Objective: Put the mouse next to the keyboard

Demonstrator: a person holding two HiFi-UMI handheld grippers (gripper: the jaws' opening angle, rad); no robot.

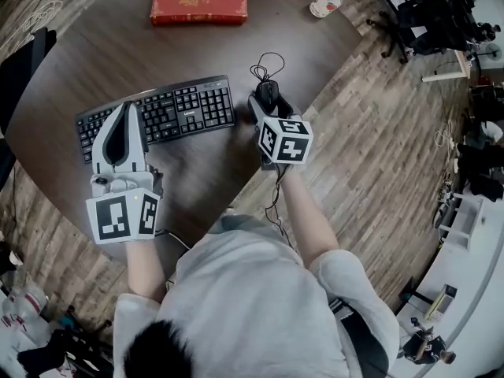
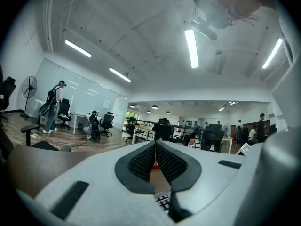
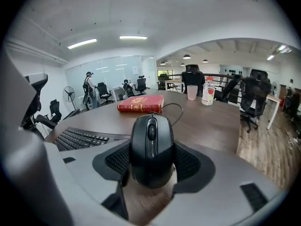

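The table point(image 1: 79, 61) carries a keyboard point(image 1: 181, 110) beneath the left tongs point(image 1: 128, 107), with a book point(image 1: 199, 0) well beyond both tongs. The left tongs are closed on nothing. The right tongs point(image 1: 268, 94), just right of the keyboard, clamp the mouse point(image 3: 150, 142), which may be touching the table.

**Matt Plastics on Smooth Wood Grain**

The mouse point(image 3: 150, 145) is seen in black plastic with a soft sheen along its back, the keyboard point(image 1: 157, 115) in matt black plastic. The left gripper point(image 2: 155, 147) and right gripper point(image 3: 150, 157) are shelled in smooth matt grey, their pads point(image 3: 118, 163) faced with a black, finely dimpled texture. The table point(image 1: 102, 53) is finished in smooth dark wood grain; the floor point(image 1: 378, 132) is laid in paler planks. The book point(image 1: 199, 0) is bound in red, stamped with gold.
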